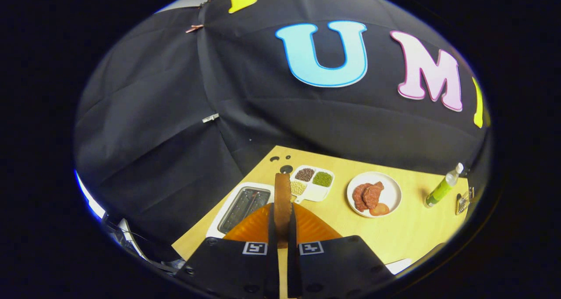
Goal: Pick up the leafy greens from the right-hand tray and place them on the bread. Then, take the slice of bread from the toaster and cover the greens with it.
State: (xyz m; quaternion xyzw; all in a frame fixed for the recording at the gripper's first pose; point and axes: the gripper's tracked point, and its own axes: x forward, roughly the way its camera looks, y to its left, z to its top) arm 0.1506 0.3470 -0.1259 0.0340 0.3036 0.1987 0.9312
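My gripper [282,222] is shut on a slice of bread [282,193], held edge-on and upright between both fingers, high above the table. Its brown crust sticks up past the fingertips. Below and to the left of the fingers lies the white toaster [243,202], seen from above with its dark slots. The leafy greens and the other bread are hidden from me.
Beyond the fingers sits a white divided tray [313,183] with brown, green and pale grains. To its right a white plate [374,193] carries meat slices. A green bottle [442,187] stands further right on the wooden table [412,229].
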